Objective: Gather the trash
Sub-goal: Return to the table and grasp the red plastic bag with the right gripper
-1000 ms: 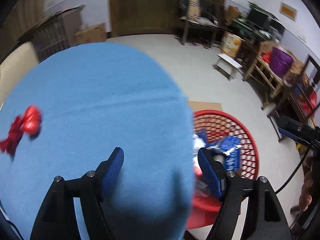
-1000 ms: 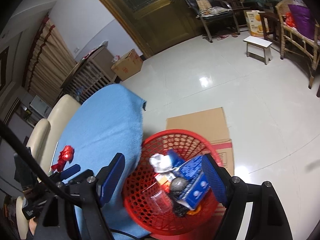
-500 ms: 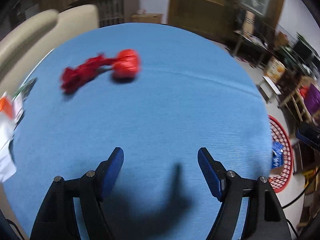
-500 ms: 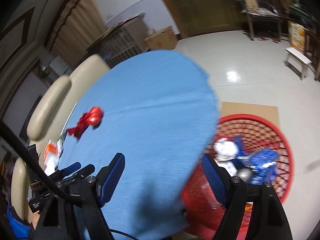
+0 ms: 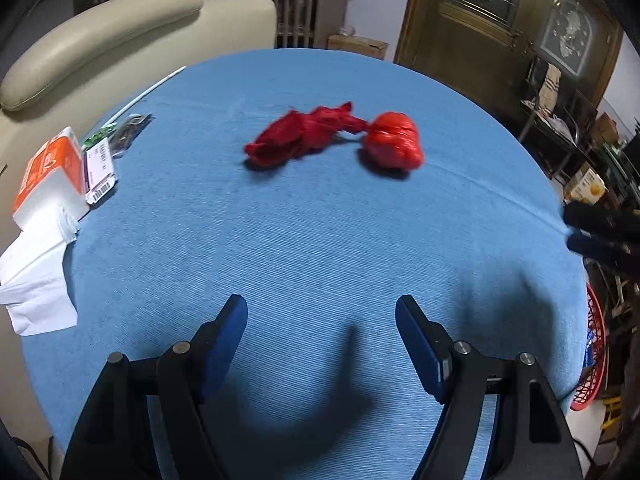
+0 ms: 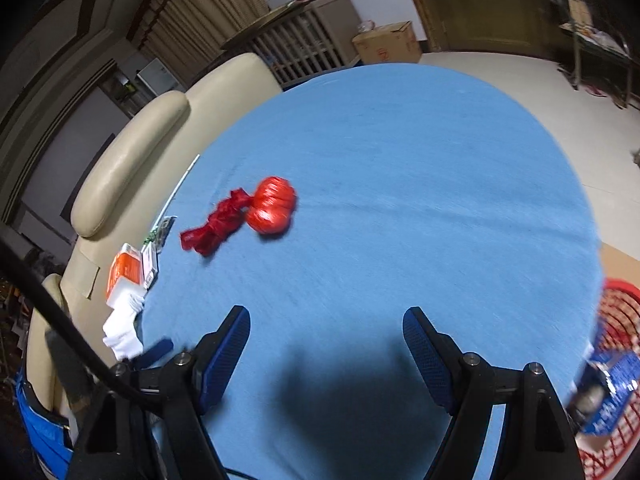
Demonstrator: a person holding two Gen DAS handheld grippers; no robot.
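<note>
Left gripper point(image 5: 321, 316) and right gripper point(image 6: 326, 328) both hang over the blue tablecloth point(image 5: 320, 240) with fingers spread and nothing between them. The knotted red plastic bag point(image 5: 340, 140) lies alone near the middle of the cloth, well ahead of both grippers. An orange tissue pack point(image 5: 48, 176) sits at the cloth's left edge; the red mesh basket point(image 6: 618, 360) holding collected trash stands on the floor off the right edge.

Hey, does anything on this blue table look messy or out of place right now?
Yes. A knotted red plastic bag lies loose mid-table instead of in the red basket. At the table's left edge, white tissues spill from an orange tissue pack past the cloth's edge.
</note>
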